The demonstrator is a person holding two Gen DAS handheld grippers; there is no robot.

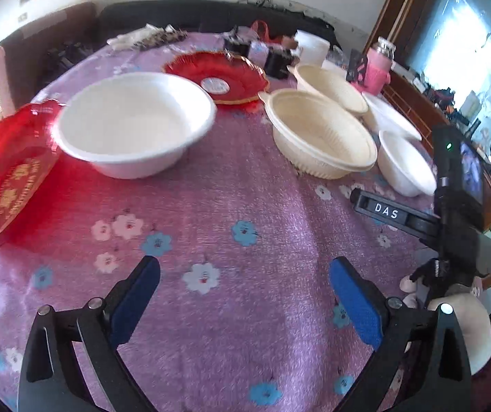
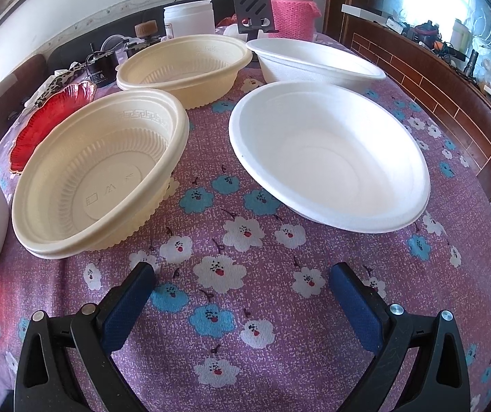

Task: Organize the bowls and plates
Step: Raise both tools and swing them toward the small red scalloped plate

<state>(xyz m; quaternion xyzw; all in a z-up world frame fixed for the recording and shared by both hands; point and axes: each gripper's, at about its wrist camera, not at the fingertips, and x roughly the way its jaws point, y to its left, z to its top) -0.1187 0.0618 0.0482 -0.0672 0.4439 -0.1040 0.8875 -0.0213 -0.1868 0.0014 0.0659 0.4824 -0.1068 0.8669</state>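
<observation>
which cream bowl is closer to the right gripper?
The cream bowl with the key-pattern rim, front left of the right gripper. The other cream bowl sits further back, beside the white jar.

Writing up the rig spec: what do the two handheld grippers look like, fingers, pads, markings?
Left gripper and right gripper match: black plastic fingers with silver pivot bolts, tipped with textured blue pads. Seen from the left wrist, the right unit is a black body with a white "DAS" label, a green LED and a small lit screen.

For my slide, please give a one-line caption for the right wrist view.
Open right gripper above a floral tablecloth, facing two cream plastic bowls and two white foam bowls.
</observation>
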